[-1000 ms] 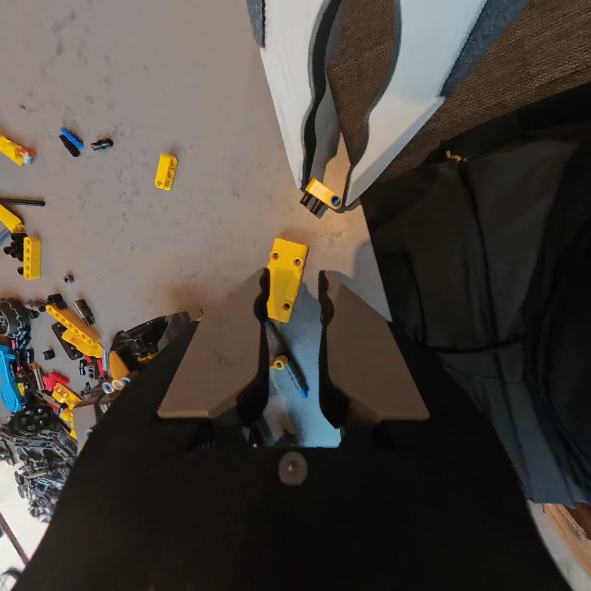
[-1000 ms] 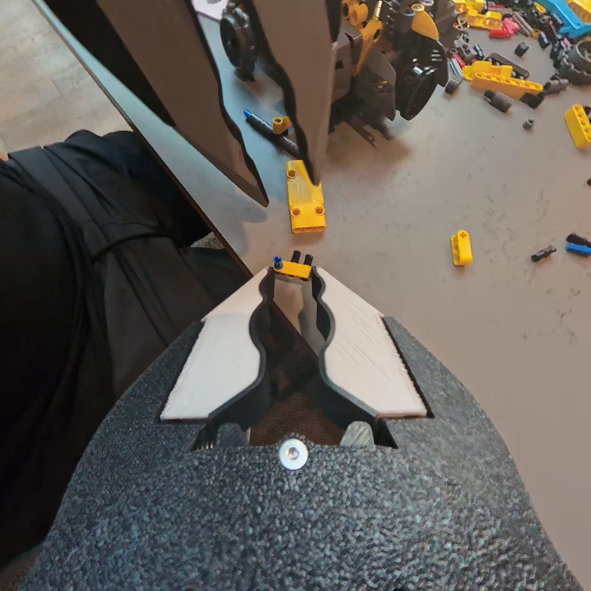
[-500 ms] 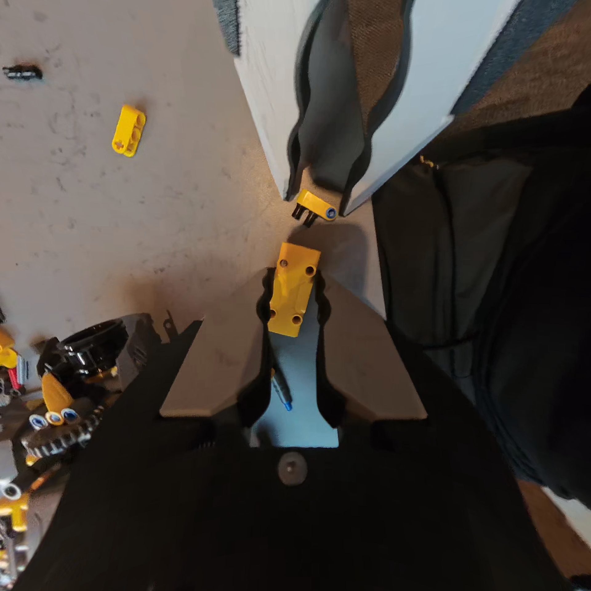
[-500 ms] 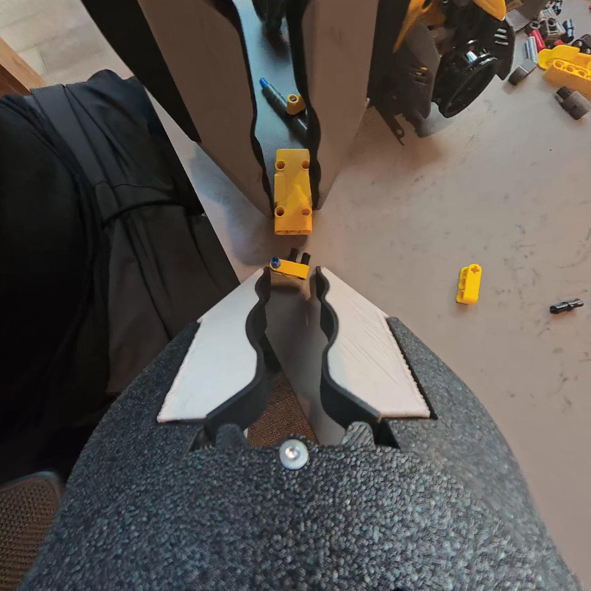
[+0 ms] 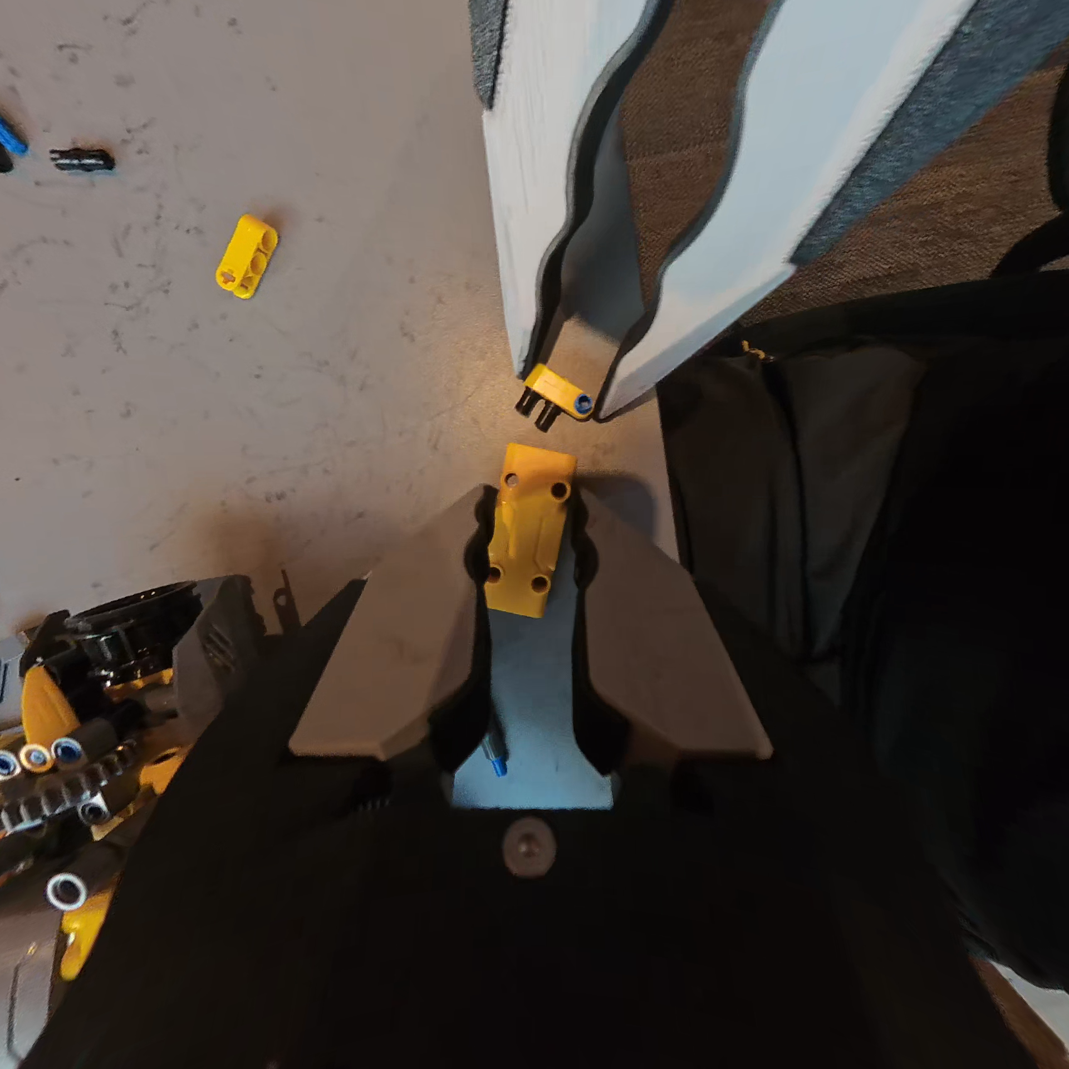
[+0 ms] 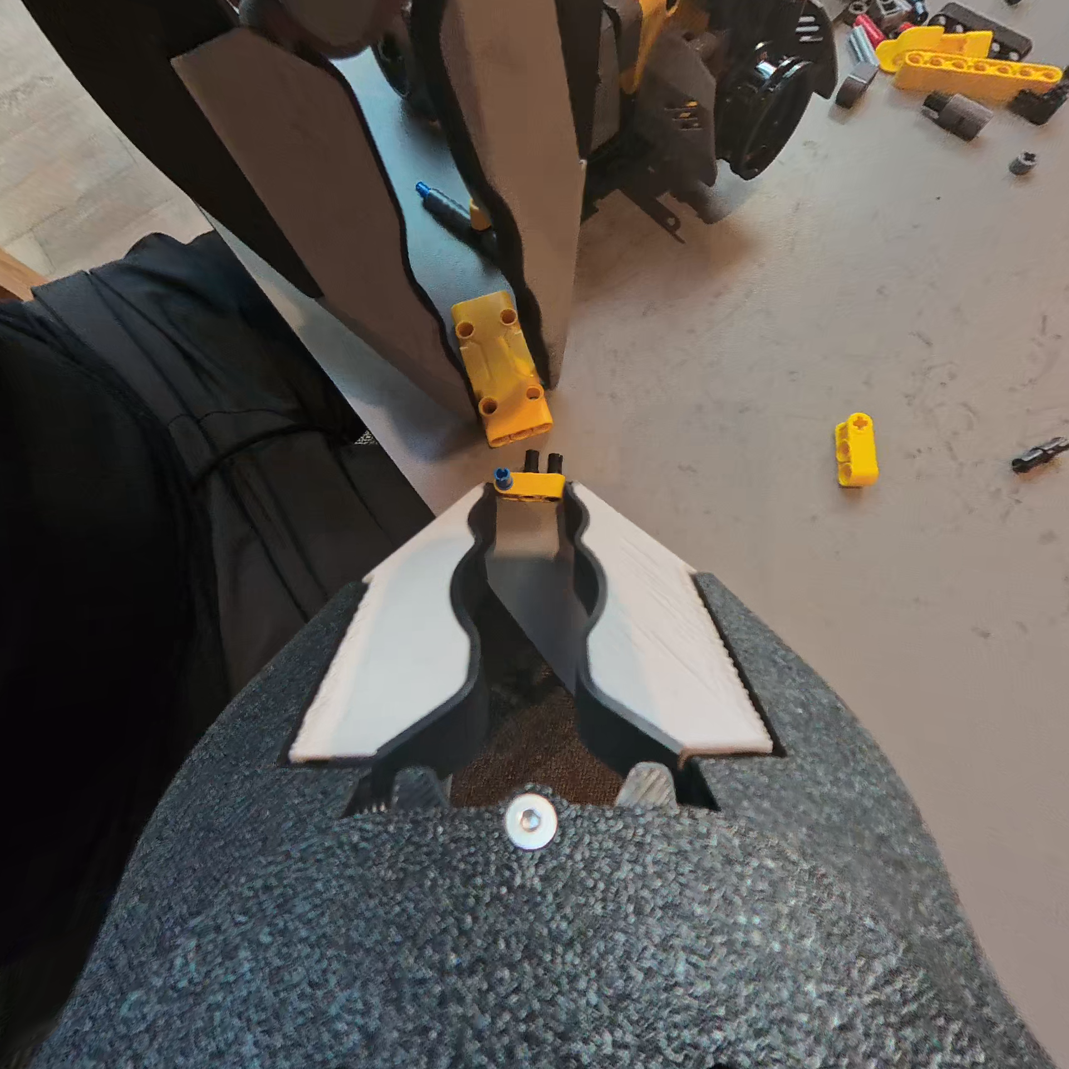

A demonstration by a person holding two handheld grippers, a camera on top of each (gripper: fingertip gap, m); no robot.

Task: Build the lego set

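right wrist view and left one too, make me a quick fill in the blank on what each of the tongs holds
1. The left tongs are shut on a ___ panel piece.
2. The small connector in the right tongs carries two ___ pins.
3. Its single pin at one end is ___.
4. The loose yellow connector lies on the ___.

Missing words: yellow; black; blue; table

Yellow panel (image 5: 527, 538); yellow connector (image 6: 531, 484), black pins.
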